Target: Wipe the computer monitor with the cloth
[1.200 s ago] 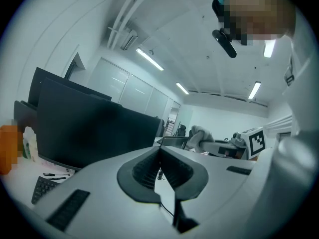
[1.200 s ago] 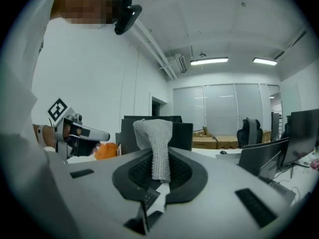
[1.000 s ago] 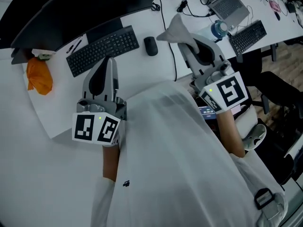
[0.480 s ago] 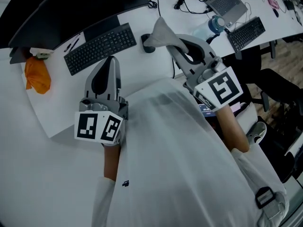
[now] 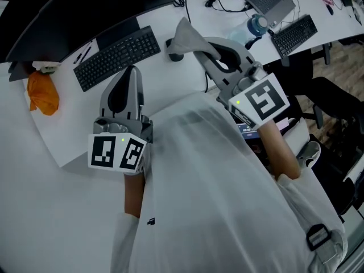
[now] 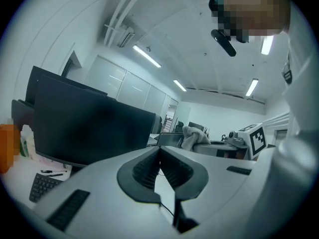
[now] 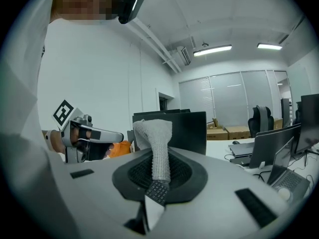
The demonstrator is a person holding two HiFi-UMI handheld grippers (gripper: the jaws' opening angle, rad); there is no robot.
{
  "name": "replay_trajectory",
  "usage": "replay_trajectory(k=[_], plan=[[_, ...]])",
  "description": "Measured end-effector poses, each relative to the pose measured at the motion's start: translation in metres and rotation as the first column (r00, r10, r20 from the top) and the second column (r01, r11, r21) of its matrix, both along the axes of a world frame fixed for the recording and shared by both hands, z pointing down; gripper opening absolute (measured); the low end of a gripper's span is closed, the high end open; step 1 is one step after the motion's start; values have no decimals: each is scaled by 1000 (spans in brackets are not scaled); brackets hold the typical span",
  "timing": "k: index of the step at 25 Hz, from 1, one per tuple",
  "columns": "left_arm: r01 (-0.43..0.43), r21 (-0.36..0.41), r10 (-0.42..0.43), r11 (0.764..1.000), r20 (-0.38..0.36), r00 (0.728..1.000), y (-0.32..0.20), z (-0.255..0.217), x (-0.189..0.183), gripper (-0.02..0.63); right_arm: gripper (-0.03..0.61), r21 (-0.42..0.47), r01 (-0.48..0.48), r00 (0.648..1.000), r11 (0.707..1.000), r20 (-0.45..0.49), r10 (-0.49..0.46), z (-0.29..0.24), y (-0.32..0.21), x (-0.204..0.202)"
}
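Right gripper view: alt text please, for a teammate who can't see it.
The right hand-held gripper is shut on a grey knitted cloth, which stands up from between its jaws. Behind the cloth is a dark monitor, and the left hand-held gripper shows at the left edge.

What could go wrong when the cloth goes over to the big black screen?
The right gripper pinches only a thin strip of the cloth, so it might slip out when pressed on the monitor. The gripper also hangs over the mouse, near the keyboard, so a low swing could bump them.
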State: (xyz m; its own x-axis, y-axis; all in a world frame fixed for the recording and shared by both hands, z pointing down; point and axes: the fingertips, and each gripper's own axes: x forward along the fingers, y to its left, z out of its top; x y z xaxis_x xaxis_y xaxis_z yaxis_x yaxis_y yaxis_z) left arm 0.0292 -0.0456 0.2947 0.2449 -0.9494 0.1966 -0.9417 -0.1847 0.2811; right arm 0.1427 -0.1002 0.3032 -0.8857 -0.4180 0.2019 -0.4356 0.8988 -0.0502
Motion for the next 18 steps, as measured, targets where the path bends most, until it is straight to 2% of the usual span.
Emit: replay_trajectory(k=[7,18], plan=[[-9,-6,9,1000,-3,1000,-2,2,0,20,28,-33,-20,1000,999,2,20,5,0,3],[-3,-3,3,1000,0,1000,0,-1,-3,20,28,-30,-19,1000,999,14,19,0,0,1]])
